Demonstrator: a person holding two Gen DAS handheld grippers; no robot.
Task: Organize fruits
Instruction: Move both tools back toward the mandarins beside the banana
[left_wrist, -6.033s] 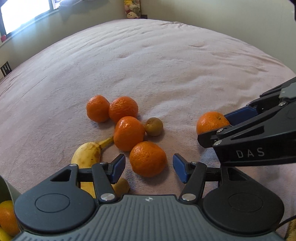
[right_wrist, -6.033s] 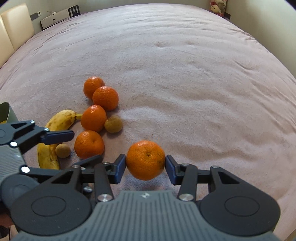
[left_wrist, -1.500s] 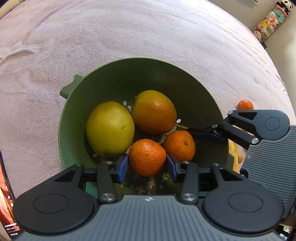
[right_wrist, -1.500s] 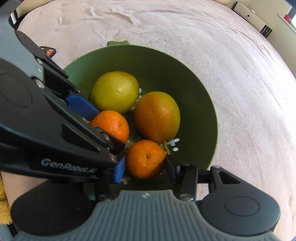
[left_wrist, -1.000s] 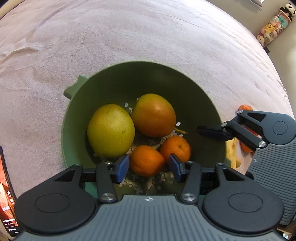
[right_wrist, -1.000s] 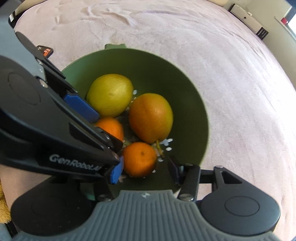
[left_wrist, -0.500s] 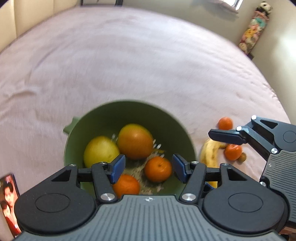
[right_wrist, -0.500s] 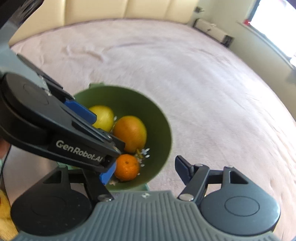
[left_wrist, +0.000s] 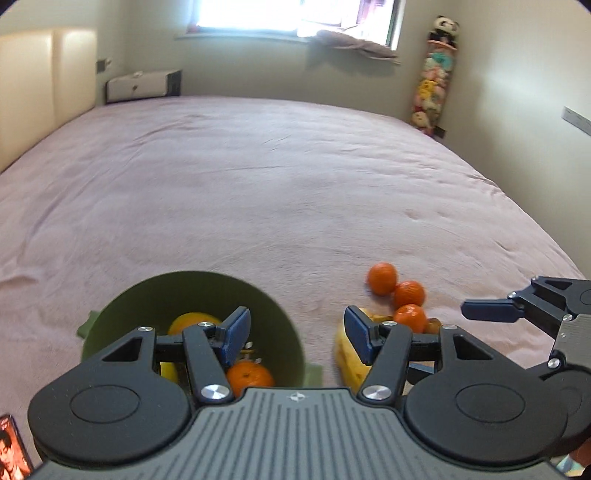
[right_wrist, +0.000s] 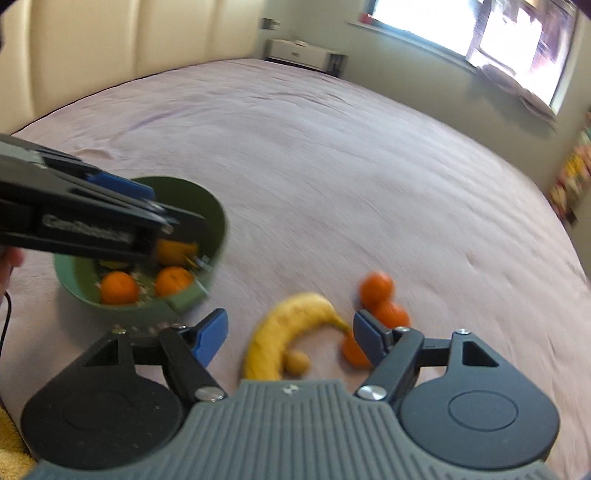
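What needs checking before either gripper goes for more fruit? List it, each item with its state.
1. Left gripper empty: ok, jaws open, nothing between them.
2. Right gripper empty: ok, jaws opening, no pad pressing on anything.
3. Oranges dropped in the green bowl: ok, two oranges lie inside beside larger fruit.
4. Fruit left on the blanket: not ok, a banana, three oranges and a small brown fruit lie outside the bowl.
5. Room left in the bowl: cannot tell, the left gripper hides part of it.
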